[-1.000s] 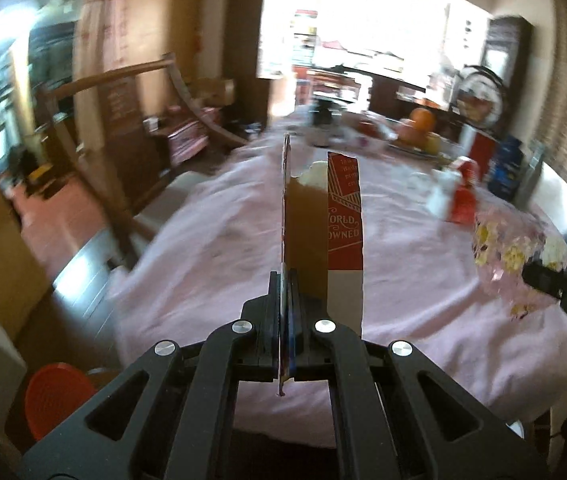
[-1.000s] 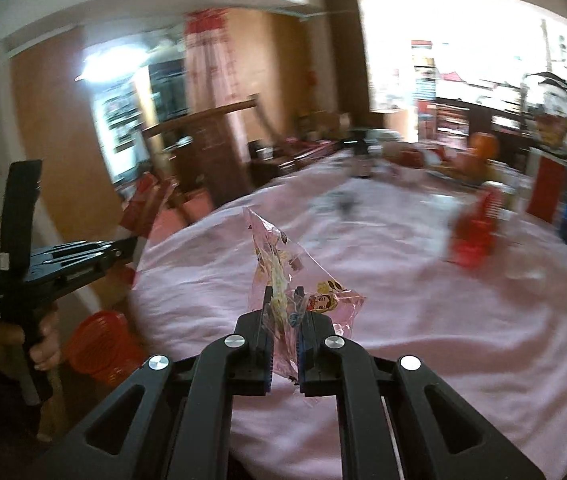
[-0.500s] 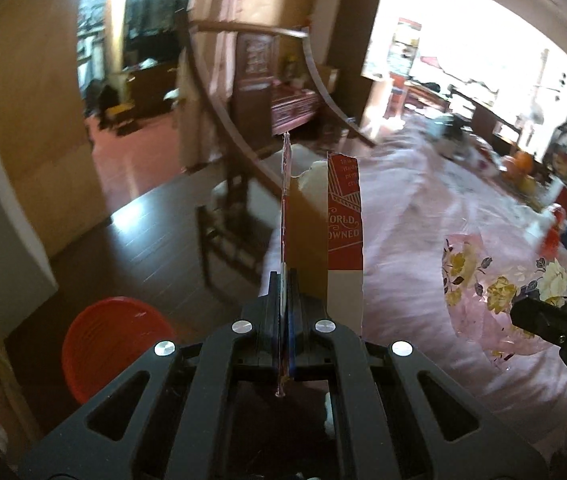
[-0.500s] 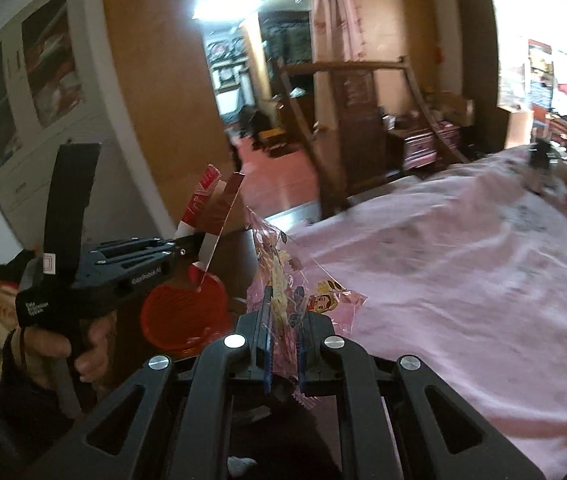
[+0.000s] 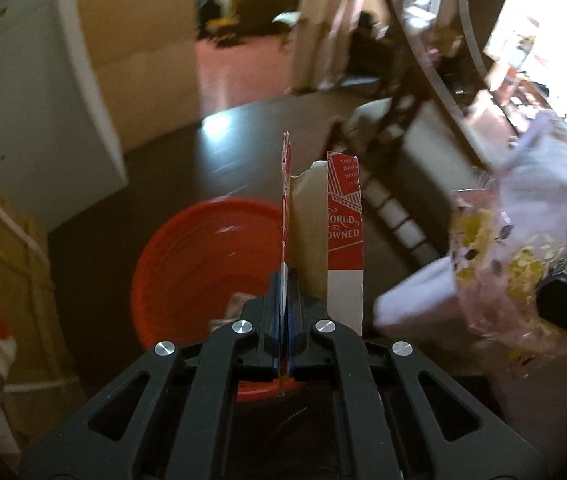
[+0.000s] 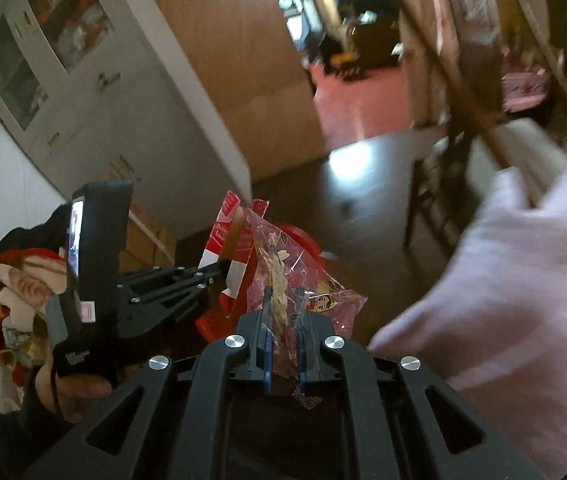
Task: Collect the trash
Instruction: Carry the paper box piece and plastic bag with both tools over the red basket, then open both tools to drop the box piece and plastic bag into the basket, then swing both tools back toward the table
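Left wrist view: my left gripper (image 5: 284,300) clamps one torn carton (image 5: 343,236), one red bin (image 5: 203,264) beyond my fingers. Right gripper (image 6: 283,320) pinches one plastic wrapper (image 6: 299,280).

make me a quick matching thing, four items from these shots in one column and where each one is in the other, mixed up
Items:
1. carton piece
2. snack wrapper
3. red bin
4. pink tablecloth

Places:
a. on the dark floor, below the left gripper
b. pinched in the right gripper
c. draped at the right edge of the right wrist view
d. pinched in the left gripper

Pairs: 1-d, 2-b, 3-a, 4-c
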`<state>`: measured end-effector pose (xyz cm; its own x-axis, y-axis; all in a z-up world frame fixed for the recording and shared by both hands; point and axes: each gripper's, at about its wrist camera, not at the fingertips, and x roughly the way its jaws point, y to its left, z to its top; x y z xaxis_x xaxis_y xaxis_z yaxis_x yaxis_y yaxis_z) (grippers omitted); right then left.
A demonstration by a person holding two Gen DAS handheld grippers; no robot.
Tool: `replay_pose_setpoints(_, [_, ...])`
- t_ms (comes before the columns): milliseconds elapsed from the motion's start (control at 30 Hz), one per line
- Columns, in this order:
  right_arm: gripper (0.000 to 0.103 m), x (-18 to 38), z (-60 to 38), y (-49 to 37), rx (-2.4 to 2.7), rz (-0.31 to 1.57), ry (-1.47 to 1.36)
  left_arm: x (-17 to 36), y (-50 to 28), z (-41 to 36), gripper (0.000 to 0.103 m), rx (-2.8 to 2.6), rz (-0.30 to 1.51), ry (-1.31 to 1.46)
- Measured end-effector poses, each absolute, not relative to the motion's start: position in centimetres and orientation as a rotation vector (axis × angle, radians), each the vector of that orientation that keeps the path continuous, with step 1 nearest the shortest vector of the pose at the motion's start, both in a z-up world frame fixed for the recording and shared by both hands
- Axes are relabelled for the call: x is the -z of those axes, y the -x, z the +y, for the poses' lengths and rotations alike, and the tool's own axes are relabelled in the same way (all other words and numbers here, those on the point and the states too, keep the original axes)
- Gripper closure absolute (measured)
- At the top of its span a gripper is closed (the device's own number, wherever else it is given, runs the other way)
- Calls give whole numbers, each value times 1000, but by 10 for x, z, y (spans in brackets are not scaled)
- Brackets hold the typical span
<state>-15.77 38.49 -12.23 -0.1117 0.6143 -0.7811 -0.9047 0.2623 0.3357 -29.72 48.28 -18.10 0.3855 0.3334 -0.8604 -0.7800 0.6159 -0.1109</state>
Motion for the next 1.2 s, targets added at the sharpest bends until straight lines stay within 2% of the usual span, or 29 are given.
replay_pose_setpoints(233, [93, 178, 452, 168, -1372, 1177, 405, 232, 315, 512, 99, -827, 1040, 633])
replay_pose_setpoints(400, [93, 209, 479, 174, -1377, 1235, 444, 241, 315, 519, 99, -843, 1059, 660])
replay_pose_setpoints(500, [90, 221, 485, 174, -1392, 1259, 444, 245, 312, 520, 95, -868, 1064, 652])
replay_pose_setpoints(533, [84, 224, 485, 172, -1394, 1268, 437, 244, 312, 520, 94, -878, 1065, 649])
replay_pose_setpoints(567, [68, 228, 486, 171, -1390, 1280, 429, 244, 312, 519, 94, -880, 1066, 644])
replay_pose_setpoints(600, [60, 230, 484, 167, -1379, 1279, 419, 245, 309, 520, 92, -878, 1065, 638])
replay_pose_setpoints(667, [57, 230, 480, 163, -1361, 1276, 391, 241, 310, 519, 85, -874, 1054, 639])
replay_pose_setpoints(700, [57, 230, 478, 161, -1360, 1288, 374, 238, 311, 519, 74, -880, 1047, 638])
replay_pose_setpoints(733, [57, 229, 476, 158, -1356, 1291, 362, 236, 312, 519, 59, -894, 1043, 635])
replay_pose_setpoints(767, [57, 226, 472, 155, -1348, 1287, 349, 234, 313, 519, 50, -907, 1041, 636])
replay_pose_setpoints(800, [57, 224, 469, 150, -1344, 1288, 336, 232, 313, 519, 38, -919, 1037, 638])
replay_pose_setpoints(833, [57, 221, 466, 147, -1345, 1290, 323, 229, 313, 518, 33, -927, 1029, 638])
replay_pose_setpoints(900, [53, 212, 457, 144, -1340, 1279, 320, 222, 312, 516, 29, -925, 1017, 631])
replay_pose_setpoints(1000, [38, 182, 435, 149, -1338, 1161, 365, 206, 309, 509, 26, -917, 988, 604])
replay_pose_setpoints(1067, [25, 152, 411, 157, -1331, 1022, 392, 191, 307, 504, 24, -923, 969, 579])
replay_pose_setpoints(1200, [18, 110, 375, 161, -1333, 887, 382, 157, 299, 488, 16, -940, 914, 529])
